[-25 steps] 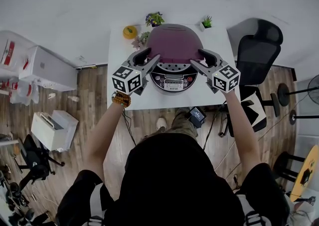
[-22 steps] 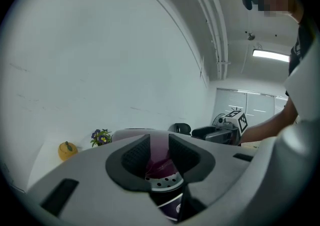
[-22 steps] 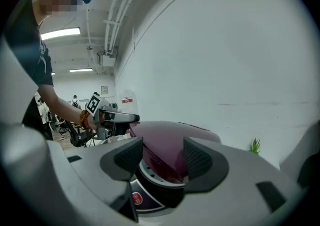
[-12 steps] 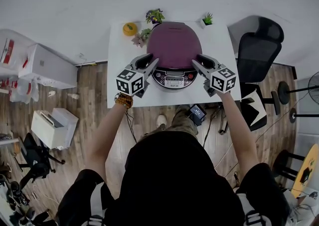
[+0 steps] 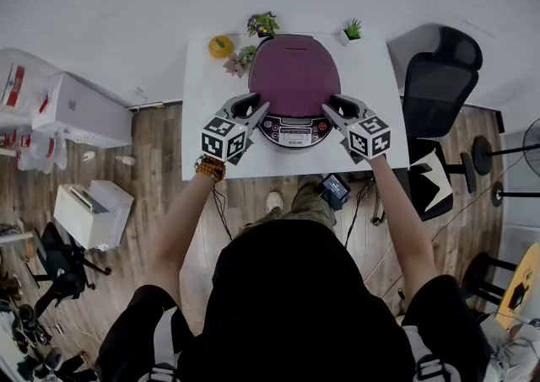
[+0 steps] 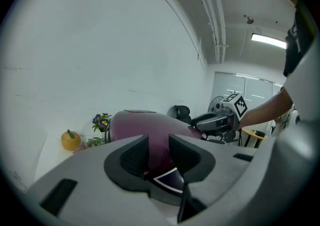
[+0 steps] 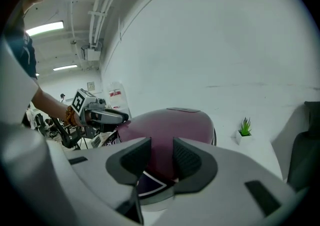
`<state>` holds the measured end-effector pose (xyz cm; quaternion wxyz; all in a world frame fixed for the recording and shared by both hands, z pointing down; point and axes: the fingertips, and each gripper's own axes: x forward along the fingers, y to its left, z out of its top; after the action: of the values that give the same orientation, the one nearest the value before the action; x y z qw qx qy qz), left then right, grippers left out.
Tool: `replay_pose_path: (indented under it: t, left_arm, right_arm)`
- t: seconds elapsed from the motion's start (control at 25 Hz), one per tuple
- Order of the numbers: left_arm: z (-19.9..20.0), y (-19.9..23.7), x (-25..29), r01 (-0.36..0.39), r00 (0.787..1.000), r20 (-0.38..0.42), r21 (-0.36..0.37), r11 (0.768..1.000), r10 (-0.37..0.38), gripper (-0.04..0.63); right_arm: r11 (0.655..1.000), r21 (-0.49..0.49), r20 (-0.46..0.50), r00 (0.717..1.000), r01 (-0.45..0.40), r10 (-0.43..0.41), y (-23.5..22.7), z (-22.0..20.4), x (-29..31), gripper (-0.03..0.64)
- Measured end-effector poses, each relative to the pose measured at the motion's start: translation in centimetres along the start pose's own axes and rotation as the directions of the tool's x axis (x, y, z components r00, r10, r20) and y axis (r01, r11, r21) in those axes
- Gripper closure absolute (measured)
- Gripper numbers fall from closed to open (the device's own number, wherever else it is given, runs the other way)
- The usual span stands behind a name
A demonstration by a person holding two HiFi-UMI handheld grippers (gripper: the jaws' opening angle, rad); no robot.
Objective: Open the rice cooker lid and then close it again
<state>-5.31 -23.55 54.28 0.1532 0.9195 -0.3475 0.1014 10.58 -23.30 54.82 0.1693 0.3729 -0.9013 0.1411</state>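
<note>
The rice cooker stands on the white table (image 5: pixel 201 85) with its purple lid (image 5: pixel 294 77) lying flat over the body and its control panel (image 5: pixel 293 129) facing me. My left gripper (image 5: pixel 253 104) rests at the lid's front left corner and my right gripper (image 5: pixel 331 104) at its front right corner. In the left gripper view the jaws (image 6: pixel 159 145) stand part open, with only the lid (image 6: pixel 140 125) showing beyond the gap. The right gripper's jaws (image 7: pixel 162 150) are closing, with nothing seen between them and the lid (image 7: pixel 175 122) just ahead.
An orange ornament (image 5: pixel 221 45), a flower pot (image 5: pixel 263 24) and a small green plant (image 5: pixel 353 31) line the table's far edge. A black office chair (image 5: pixel 439 85) stands to the right. White boxes (image 5: pixel 80 115) sit on the floor at the left.
The lid has come down from a raised tilt to lying flat. Both grippers sank with it, and their jaws have narrowed.
</note>
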Motion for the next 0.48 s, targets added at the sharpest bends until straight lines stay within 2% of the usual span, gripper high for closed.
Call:
replay_pose_path:
  t: [0.28,0.48]
  left_arm:
    - [-0.90,0.03,0.18,-0.016,0.999,-0.032,0.035,0.999,0.017,0.466]
    - [-1.05,0.23,0.17,-0.031,0.998,-0.046,0.097,0.995,0.036,0.483]
  right_arm:
    - [0.999,-0.050,-0.051,0.999,0.009,-0.012,0.21,-0.93,0.41,0.471]
    - [0.998,-0.061,-0.068,0.998,0.008,-0.012,0.27,-0.96,0.40,0.471]
